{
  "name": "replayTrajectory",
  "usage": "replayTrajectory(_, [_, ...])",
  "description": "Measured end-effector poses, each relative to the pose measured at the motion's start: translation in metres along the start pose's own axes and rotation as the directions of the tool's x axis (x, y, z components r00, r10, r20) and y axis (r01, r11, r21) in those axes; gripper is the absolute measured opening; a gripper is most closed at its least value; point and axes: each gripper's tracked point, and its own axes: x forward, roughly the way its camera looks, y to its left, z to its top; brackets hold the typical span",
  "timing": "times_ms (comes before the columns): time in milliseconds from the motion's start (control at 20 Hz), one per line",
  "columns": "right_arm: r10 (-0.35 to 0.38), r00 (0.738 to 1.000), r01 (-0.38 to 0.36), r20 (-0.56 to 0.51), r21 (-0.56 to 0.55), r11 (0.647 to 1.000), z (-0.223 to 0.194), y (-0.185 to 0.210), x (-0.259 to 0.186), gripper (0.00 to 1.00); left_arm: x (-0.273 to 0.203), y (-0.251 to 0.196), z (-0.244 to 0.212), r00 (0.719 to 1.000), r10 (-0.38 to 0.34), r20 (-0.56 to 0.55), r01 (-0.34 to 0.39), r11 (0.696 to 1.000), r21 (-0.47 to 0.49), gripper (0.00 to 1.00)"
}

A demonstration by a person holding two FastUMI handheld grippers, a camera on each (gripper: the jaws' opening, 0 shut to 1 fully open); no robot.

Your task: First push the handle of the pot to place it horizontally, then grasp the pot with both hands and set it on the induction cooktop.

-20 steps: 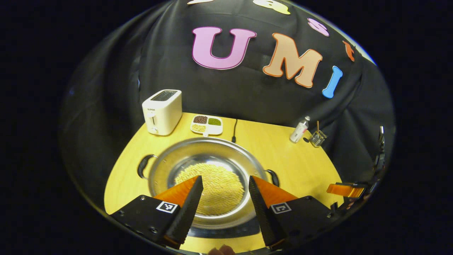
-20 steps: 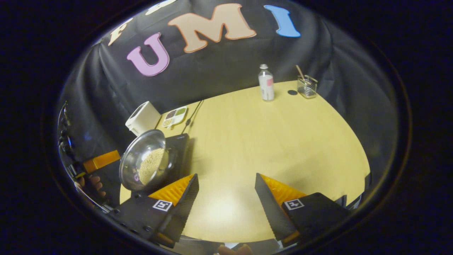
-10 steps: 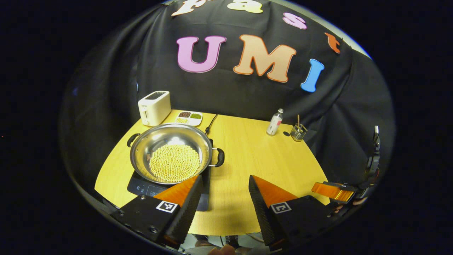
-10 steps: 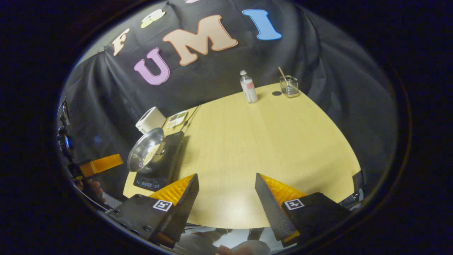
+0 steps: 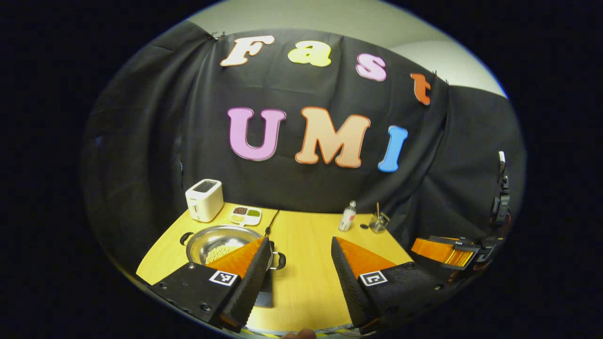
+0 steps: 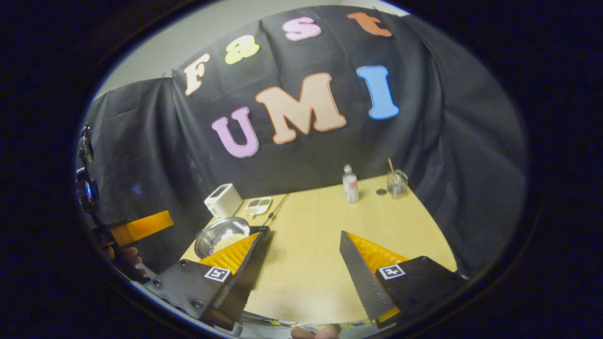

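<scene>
left gripper view | pot smaller, farther than before | both hand-held grippers empty, spread

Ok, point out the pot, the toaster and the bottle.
pot [image 5: 207, 238], left gripper view, on the inner steel wall.
toaster [image 5: 202, 203], left gripper view, on its front side.
bottle [image 6: 350, 186], right gripper view, on the middle of its body.

My left hand-held gripper has wedge-shaped fingers on black blocks, each with screws and a square black-and-white marker; my right hand-held gripper looks the same.
</scene>
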Motion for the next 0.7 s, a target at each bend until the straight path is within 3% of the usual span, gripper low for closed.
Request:
replayTrajectory(150, [0.022, 0.995, -0.020, 0.100, -0.022, 1.000, 0.043, 0.035, -0.024, 0.94, -0.022, 0.004, 0.028, 0.998, -0.006, 0.068, 0.007, 1.000, -0.009, 0.79])
replayTrajectory(250, [-0.006, 0.986, 0.017, 0.167, -0.066, 0.998, 0.062, 0.040, -0.044, 0.93, -0.034, 0.012, 0.032, 0.995, -0.003, 0.096, -0.001, 0.999, 0.035, 0.79])
replayTrajectory(300, [-0.017, 0.979, 0.036, 0.203, -0.090, 0.995, 0.069, 0.041, -0.056, 0.98, -0.039, 0.011, 0.032, 0.994, -0.014, 0.113, 0.008, 0.999, 0.052, 0.79])
replayTrajectory(350, [-0.016, 0.970, 0.046, 0.244, -0.117, 0.992, 0.074, 0.046, -0.065, 0.93, -0.042, 0.007, 0.033, 0.989, -0.028, 0.147, 0.020, 0.998, 0.057, 0.79])
replayTrajectory(450, [-0.021, 0.965, 0.066, 0.261, -0.164, 0.984, 0.062, 0.049, -0.075, 0.97, -0.050, 0.004, 0.029, 0.987, -0.038, 0.158, 0.030, 0.998, 0.052, 0.79])
replayTrajectory(500, [-0.021, 0.968, 0.066, 0.249, -0.173, 0.983, 0.052, 0.053, -0.079, 0.93, -0.057, 0.002, 0.027, 0.984, -0.047, 0.170, 0.039, 0.998, 0.048, 0.74])
replayTrajectory(550, [-0.025, 0.969, 0.069, 0.246, -0.174, 0.982, 0.047, 0.056, -0.081, 0.93, -0.062, -0.002, 0.032, 0.978, -0.066, 0.197, 0.057, 0.997, 0.050, 0.79])
replayTrajectory(600, [-0.026, 0.965, 0.072, 0.260, -0.166, 0.984, 0.049, 0.059, -0.084, 0.94, -0.066, -0.002, 0.040, 0.971, -0.075, 0.227, 0.063, 0.996, 0.061, 0.74])
replayTrajectory(650, [-0.016, 0.959, 0.062, 0.283, -0.155, 0.986, 0.055, 0.065, -0.087, 0.98, -0.072, 0.002, 0.045, 0.969, -0.067, 0.239, 0.050, 0.996, 0.075, 0.78])
replayTrajectory(700, [-0.004, 0.949, 0.053, 0.315, -0.148, 0.988, 0.064, 0.071, -0.093, 0.94, -0.076, 0.005, 0.049, 0.968, -0.057, 0.246, 0.036, 0.995, 0.092, 0.78])
